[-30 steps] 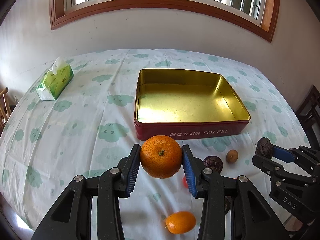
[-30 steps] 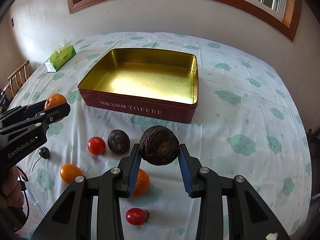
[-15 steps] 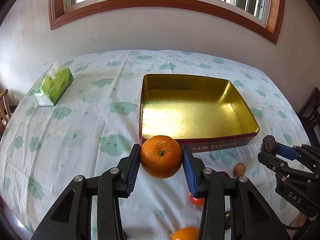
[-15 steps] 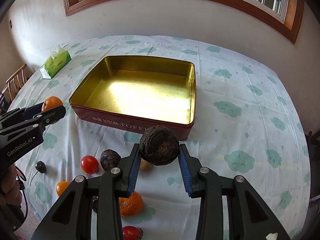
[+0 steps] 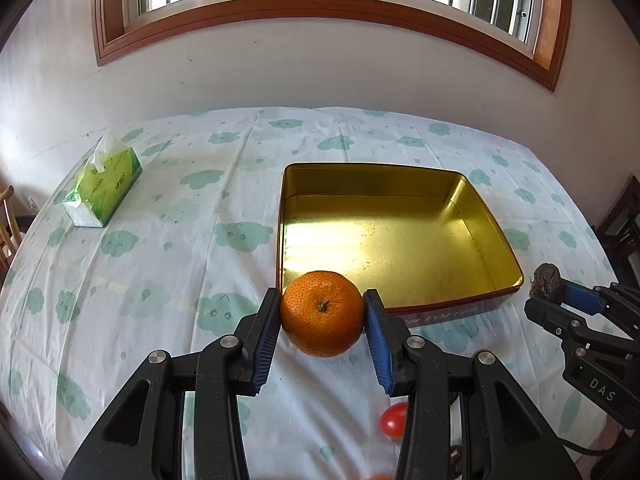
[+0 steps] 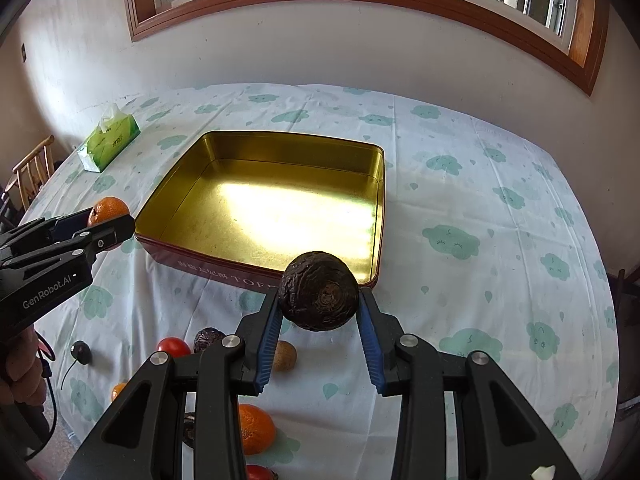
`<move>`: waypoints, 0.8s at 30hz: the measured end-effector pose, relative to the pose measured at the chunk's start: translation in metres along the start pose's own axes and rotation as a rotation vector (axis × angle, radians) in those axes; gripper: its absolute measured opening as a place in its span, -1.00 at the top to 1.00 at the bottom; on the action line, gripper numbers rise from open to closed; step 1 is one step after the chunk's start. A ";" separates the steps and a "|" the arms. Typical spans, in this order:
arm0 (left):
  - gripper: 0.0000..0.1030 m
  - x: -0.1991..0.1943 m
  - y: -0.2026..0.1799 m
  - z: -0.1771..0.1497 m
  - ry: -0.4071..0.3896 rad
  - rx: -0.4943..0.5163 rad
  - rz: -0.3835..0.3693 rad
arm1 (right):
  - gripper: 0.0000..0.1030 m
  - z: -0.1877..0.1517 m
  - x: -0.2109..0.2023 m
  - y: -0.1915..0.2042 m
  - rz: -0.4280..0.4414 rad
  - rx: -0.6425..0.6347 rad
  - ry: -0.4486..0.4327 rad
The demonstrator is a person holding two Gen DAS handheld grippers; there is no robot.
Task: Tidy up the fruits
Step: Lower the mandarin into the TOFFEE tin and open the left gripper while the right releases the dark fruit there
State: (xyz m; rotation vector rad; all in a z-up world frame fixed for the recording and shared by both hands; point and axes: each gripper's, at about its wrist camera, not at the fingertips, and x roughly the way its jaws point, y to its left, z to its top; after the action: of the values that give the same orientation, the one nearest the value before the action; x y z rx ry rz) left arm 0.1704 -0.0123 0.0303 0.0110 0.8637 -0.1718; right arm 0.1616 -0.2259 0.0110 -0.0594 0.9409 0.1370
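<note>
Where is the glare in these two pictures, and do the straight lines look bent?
Left wrist view: the gold floor of the tin has a bright patch near its left wall, and the window frame curves like an arch. Right wrist view: a bigger white glare covers the middle of the tin; the table edge bends, and the corners are dark.

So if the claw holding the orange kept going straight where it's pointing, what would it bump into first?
Probably the gold toffee tin. The left claw, shut on the orange, points down toward the tin's near left corner; depth is unclear, so it may meet the near wall or the floor inside.
</note>
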 end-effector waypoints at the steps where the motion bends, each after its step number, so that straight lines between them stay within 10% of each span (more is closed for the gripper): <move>1: 0.18 0.001 0.000 0.000 0.003 0.002 0.002 | 0.32 0.001 0.000 -0.001 0.002 -0.001 -0.002; 24: 0.18 0.038 0.002 0.026 0.017 -0.011 0.009 | 0.32 0.031 0.040 -0.012 -0.002 -0.001 0.022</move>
State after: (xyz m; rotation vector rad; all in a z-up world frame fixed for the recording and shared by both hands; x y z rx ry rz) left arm 0.2143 -0.0178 0.0184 0.0058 0.8819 -0.1587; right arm 0.2110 -0.2306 -0.0032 -0.0629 0.9629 0.1355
